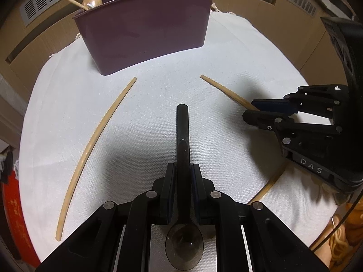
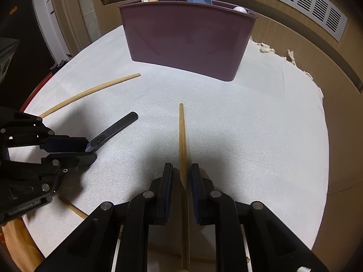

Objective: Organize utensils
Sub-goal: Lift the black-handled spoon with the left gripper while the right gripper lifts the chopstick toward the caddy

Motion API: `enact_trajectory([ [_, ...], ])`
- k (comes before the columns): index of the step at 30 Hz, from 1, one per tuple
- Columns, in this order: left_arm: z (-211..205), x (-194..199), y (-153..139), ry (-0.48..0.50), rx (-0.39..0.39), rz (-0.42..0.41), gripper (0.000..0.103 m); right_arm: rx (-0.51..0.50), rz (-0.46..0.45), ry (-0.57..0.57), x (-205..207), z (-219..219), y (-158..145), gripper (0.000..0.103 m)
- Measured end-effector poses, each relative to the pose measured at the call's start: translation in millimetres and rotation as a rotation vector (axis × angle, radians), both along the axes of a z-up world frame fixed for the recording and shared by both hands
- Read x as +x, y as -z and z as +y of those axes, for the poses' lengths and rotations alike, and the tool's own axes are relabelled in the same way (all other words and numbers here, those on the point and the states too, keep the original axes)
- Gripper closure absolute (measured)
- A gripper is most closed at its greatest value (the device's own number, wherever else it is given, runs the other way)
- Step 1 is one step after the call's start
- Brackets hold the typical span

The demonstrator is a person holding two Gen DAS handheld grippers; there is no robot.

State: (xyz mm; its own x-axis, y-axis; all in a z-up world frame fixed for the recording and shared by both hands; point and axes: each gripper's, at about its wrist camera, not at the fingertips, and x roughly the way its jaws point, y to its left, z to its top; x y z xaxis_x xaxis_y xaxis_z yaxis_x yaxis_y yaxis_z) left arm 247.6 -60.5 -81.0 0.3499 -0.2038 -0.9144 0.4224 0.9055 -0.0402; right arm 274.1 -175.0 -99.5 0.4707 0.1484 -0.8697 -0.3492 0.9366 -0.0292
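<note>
Left hand-held gripper [image 1: 183,172] pinched black spoon [image 1: 182,136]; right hand-held gripper [image 2: 181,174] straddled chopstick [image 2: 182,140], pads apparently not pressing. Risk: chopstick slipping when lifted.

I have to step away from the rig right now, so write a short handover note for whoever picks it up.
Left gripper: shut on the black spoon handle, spoon on the cloth.
Right gripper: around a chopstick; contact unclear.
Done: several spoons and one stick stand in the purple holder.
Left: bin the black spoon, this chopstick and the loose chopstick on the cloth.
</note>
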Motion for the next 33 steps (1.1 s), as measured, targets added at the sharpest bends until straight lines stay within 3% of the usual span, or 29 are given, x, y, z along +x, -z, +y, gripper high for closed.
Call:
enact_trajectory([
  [9,-1.8,5.3,1.4,-0.058,-0.021,-0.026,0.089,0.127,0.031,0.053,0.8,-14.5,0.9,0.094],
  [13,5.0,7.3,-0.5,-0.118,-0.077,-0.006,0.090,0.206,0.076,0.076,2.6,-23.1,-2.0,0.095],
  [19,18.1,-1.9,-30.0,-0.161,-0.185,-0.080,0.090,0.214,0.009,0.074,-9.2,-23.4,-31.1,0.095],
  [23,23.4,-5.6,-73.7,-0.179,-0.271,-0.196,0.090,0.249,-0.065,0.064,-15.1,-24.4,-69.5,0.095],
  [28,26.3,-0.4,-142.7,-0.167,-0.355,-0.404,0.090,0.304,-0.201,0.036,-12.6,-20.3,-139.3,0.095],
  [33,44.9,14.5,-209.1,-0.165,-0.471,-0.617,0.090,0.353,-0.409,-0.003,0.8,-11.0,-220.5,0.095],
])
